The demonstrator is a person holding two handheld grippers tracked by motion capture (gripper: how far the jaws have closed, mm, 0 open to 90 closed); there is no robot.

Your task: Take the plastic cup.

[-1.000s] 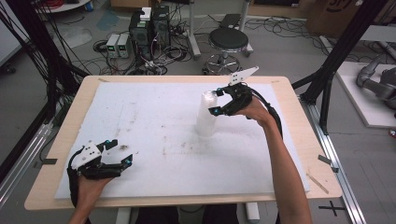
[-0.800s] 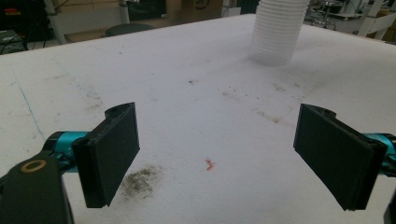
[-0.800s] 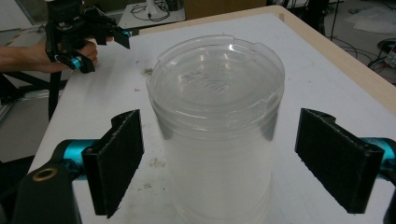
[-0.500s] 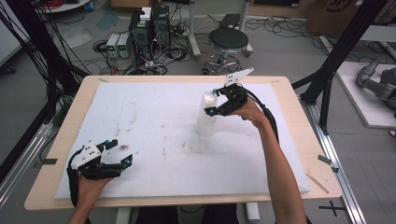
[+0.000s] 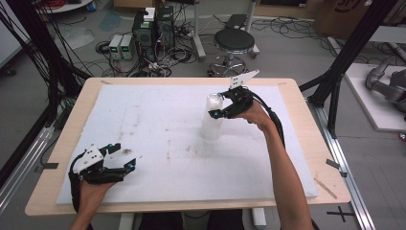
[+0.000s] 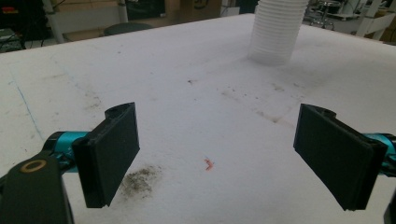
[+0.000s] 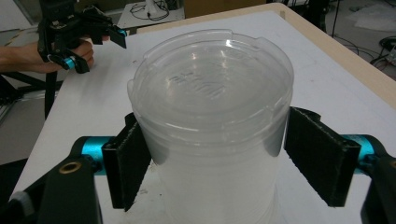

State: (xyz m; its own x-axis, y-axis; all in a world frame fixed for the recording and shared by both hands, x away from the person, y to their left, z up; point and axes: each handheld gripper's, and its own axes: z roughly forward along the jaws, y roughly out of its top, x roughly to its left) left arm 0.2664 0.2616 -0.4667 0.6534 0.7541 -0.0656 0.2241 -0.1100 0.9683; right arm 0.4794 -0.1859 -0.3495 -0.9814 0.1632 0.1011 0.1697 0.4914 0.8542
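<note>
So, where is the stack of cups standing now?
In the high view the stack of cups stands upright on the white foam board, right of centre, with the right gripper around its top.

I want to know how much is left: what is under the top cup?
Under the top cup more clear cups are nested in one upright stack on the white board. Their number cannot be counted; the board beneath is covered.
</note>
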